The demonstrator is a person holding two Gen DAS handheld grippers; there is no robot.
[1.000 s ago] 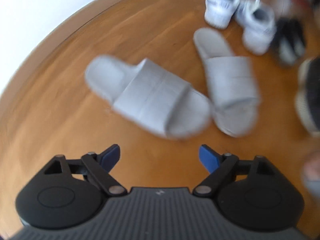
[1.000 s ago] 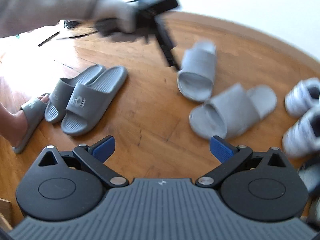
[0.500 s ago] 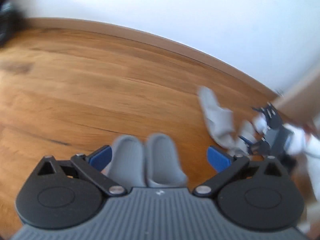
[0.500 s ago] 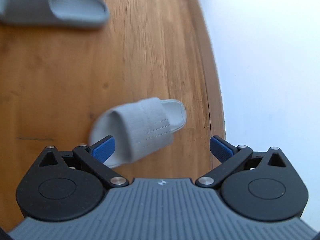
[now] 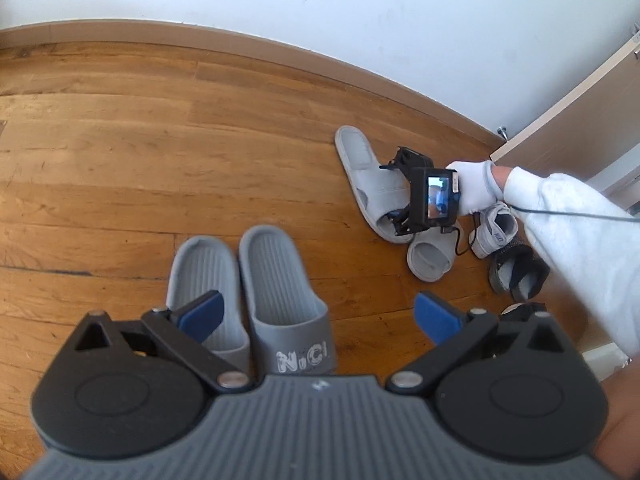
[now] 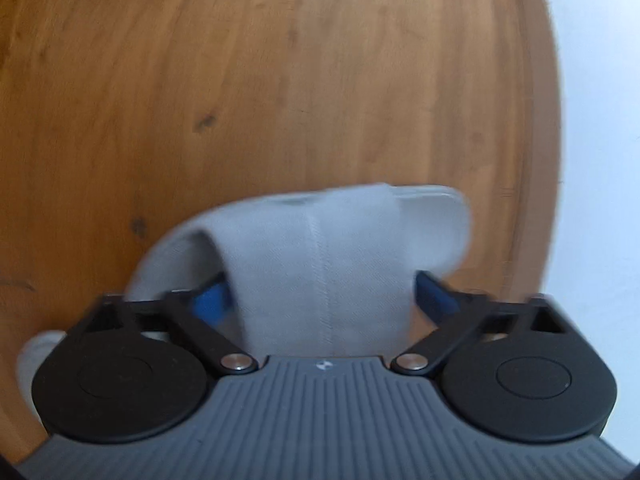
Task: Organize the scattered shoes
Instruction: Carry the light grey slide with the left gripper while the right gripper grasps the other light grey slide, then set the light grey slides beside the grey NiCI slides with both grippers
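Two dark grey rubber slides (image 5: 276, 292) lie side by side on the wood floor; my left gripper (image 5: 316, 314) hovers open just above them, empty. A light grey fabric slipper (image 5: 370, 178) lies farther right, and my right gripper (image 5: 404, 224) is at its toe end. In the right wrist view that slipper's strap (image 6: 320, 264) fills the space between the blue pads of my right gripper (image 6: 320, 296), which stands wide open around it. A second light grey slipper (image 5: 430, 254) lies beside it.
A white sneaker (image 5: 494, 228) and a dark shoe (image 5: 516, 276) lie near a wooden cabinet (image 5: 572, 128) at the right. The baseboard (image 5: 280, 52) and white wall run along the back. My gloved hand and sleeve (image 5: 580, 232) cross the right side.
My left gripper swung away from the light slippers to over the dark slides. My right gripper moved down onto a light grey slipper, whose strap now sits between its open fingers.
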